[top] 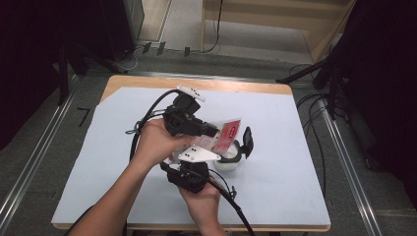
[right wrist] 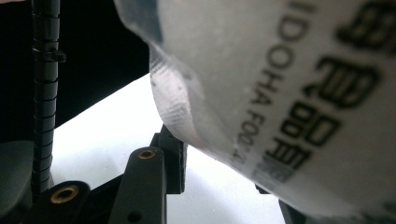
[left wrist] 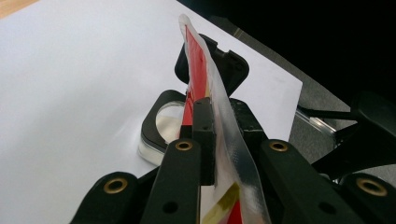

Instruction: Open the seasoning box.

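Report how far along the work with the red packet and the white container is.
Done: the container stands with its black flip lid open. In hand: the left gripper clamps the red packet above the opening; the right gripper is at the container, its grip unclear. Left: whether anything has gone in can't be seen, and the lid needs closing.

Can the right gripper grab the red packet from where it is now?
Probably yes. The red packet hangs right between the right gripper jaws, which stand apart, with nothing between them and it. The left gripper already pinches it above the white cup.
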`<state>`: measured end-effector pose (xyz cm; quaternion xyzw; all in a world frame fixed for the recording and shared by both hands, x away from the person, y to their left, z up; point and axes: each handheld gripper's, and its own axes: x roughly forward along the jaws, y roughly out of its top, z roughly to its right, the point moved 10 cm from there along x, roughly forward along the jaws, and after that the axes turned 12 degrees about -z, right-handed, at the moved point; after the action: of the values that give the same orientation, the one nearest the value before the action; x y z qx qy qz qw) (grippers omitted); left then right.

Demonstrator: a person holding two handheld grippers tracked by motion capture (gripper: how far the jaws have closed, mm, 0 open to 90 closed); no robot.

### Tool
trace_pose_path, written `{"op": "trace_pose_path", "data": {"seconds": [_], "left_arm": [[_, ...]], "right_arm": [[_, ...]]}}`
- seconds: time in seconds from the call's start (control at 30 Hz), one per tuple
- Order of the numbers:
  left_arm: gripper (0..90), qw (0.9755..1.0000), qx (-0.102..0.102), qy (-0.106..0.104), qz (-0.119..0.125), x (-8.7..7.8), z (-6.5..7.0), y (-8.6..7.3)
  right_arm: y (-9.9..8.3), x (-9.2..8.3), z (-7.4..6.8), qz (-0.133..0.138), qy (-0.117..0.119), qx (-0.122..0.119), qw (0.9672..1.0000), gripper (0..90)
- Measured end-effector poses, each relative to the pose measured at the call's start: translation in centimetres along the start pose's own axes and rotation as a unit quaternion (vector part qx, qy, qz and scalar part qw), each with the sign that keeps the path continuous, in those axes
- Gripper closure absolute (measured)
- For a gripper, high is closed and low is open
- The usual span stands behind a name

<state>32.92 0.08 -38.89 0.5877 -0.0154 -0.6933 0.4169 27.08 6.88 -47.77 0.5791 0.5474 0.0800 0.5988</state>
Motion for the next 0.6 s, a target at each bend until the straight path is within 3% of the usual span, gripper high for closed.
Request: {"op": "trace_pose_path", "data": {"seconds": [0.5, 0.6], "left_arm": [[83.2, 1.0000, 0.004, 0.003, -0.004, -0.05, 0.02, -0.08], [83.3, 1.0000, 0.003, -0.004, 0.003, 0.04, 0.19, 0.16]], "right_arm": [[-0.07, 0.00, -0.03, 0.000, 0.000, 0.003, 1.0000, 64.1], [-0.01, -0.08, 0.00, 0.001, -0.001, 0.003, 1.0000, 64.1]]}}
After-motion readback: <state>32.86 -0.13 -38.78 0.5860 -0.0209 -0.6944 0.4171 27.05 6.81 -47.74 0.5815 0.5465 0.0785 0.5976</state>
